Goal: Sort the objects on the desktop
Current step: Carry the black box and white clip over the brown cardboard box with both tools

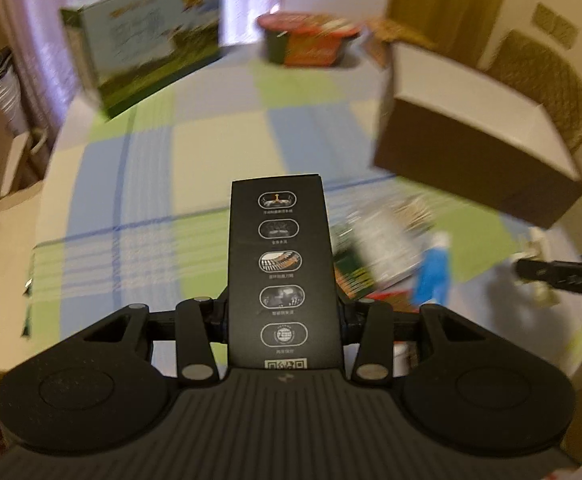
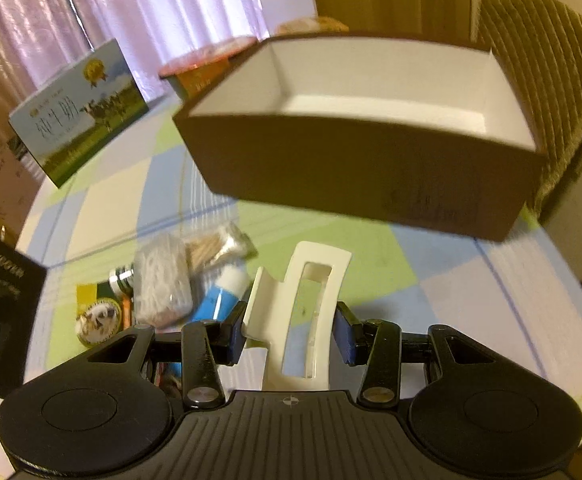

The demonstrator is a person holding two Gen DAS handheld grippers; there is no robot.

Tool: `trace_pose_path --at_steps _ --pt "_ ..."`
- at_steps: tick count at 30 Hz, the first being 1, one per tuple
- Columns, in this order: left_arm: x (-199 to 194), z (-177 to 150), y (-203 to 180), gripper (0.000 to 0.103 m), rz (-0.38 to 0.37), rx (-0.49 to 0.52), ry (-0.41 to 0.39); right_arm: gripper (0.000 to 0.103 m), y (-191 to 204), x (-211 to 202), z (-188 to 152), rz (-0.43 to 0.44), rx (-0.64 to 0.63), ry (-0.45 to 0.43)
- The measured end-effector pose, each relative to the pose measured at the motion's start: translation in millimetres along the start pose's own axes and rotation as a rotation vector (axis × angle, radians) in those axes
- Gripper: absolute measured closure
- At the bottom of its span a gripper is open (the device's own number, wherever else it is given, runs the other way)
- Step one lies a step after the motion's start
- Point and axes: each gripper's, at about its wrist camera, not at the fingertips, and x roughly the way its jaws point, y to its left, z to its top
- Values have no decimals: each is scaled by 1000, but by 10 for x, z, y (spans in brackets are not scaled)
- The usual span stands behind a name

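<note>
A stiff, light black carton is being pinched low by the left gripper, while a rigid, slippery white hair claw is being clamped mid-body by the right gripper, both above the surface near the open box.

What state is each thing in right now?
Left gripper: shut on black box, held upright.
Right gripper: shut on white hair claw clip.
Brown storage box: open, empty.
Red instant noodle bowl: lid on.
Milk carton box: closed, standing.
</note>
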Motion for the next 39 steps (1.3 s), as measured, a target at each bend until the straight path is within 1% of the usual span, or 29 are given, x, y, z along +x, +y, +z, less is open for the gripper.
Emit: trace_pose_path --at_steps 7,10,17,20,24,26,29,32,35,39 --pt "84 383 -650 64 -116 42 -37 61 -304 -199 245 2 -14 -61" --pt "164 547 -927 64 -153 66 -55 61 -457 -267 377 -1 -9 -90" --pt "350 1000 -1498 64 -212 100 -105 61 -726 -371 735 13 -15 -161" --pt "442 1225 -1723 64 -228 117 -125 61 -832 -336 921 15 -14 -184" --pt "630 1493 -1967 64 -220 140 -140 61 -954 -239 1176 10 -21 -201" --pt "772 1633 -2065 64 -206 141 -133 61 -995 -170 1276 8 -29 -207" --pt "952 1813 -2151 64 -205 122 -122 61 -1044 -80 1398 1 -45 -211" --pt "1131 1972 -2230 64 -188 114 -116 61 -1083 54 1515 -10 -43 -199" --pt "1306 2062 -2325 64 -167 114 -102 61 -1149 220 1596 -21 -32 -176" --pt "1579 2123 -2387 64 -188 91 -64 61 -1215 442 1651 -33 -26 -136"
